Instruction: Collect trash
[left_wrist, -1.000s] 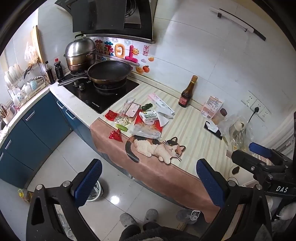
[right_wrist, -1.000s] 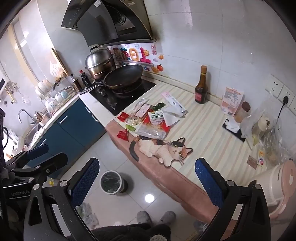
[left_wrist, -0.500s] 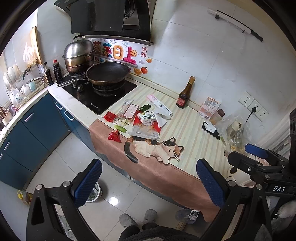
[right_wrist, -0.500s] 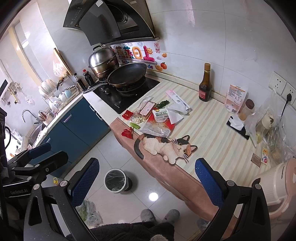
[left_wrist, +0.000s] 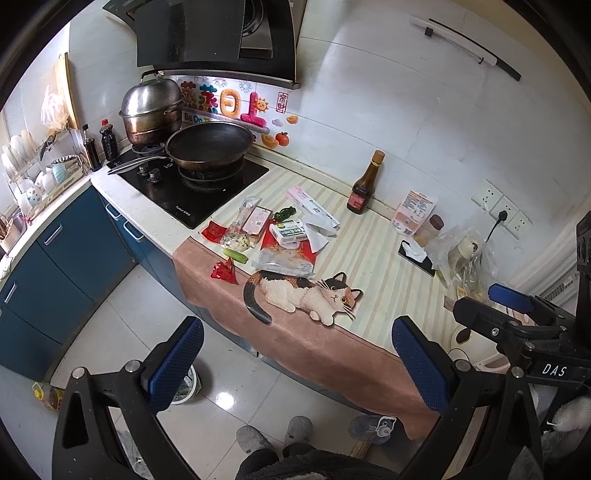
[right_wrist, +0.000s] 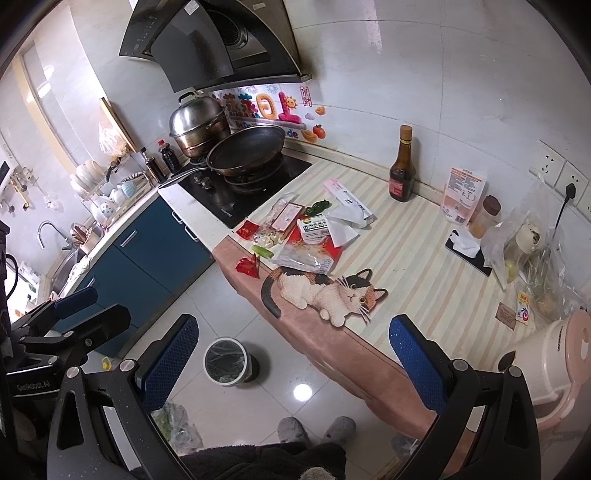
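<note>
A pile of trash lies on the counter's striped mat by the stove: a red wrapper (left_wrist: 224, 272) (right_wrist: 248, 266) at the mat's edge, a clear plastic bag (left_wrist: 286, 263) (right_wrist: 304, 257), a small white box (left_wrist: 288, 233) (right_wrist: 313, 227), crumpled paper (left_wrist: 317, 230) and a green scrap (left_wrist: 235, 254). A small bin (right_wrist: 226, 361) with a liner stands on the floor below; in the left wrist view the bin (left_wrist: 186, 386) is partly hidden. My left gripper (left_wrist: 295, 360) is open and empty, well back from the counter. My right gripper (right_wrist: 293, 360) is open and empty, above the floor.
A stove (left_wrist: 192, 184) with a frying pan (left_wrist: 208, 144) and a steel pot (left_wrist: 151, 105) is left of the trash. A brown bottle (right_wrist: 402, 170), bags (right_wrist: 517, 243) and a pink kettle (right_wrist: 550, 354) stand to the right. A cat picture (left_wrist: 306, 293) marks the mat.
Both grippers have drifted a little, so the counter sits slightly differently in each view. Both stay open and empty. Nothing on the counter has moved.
</note>
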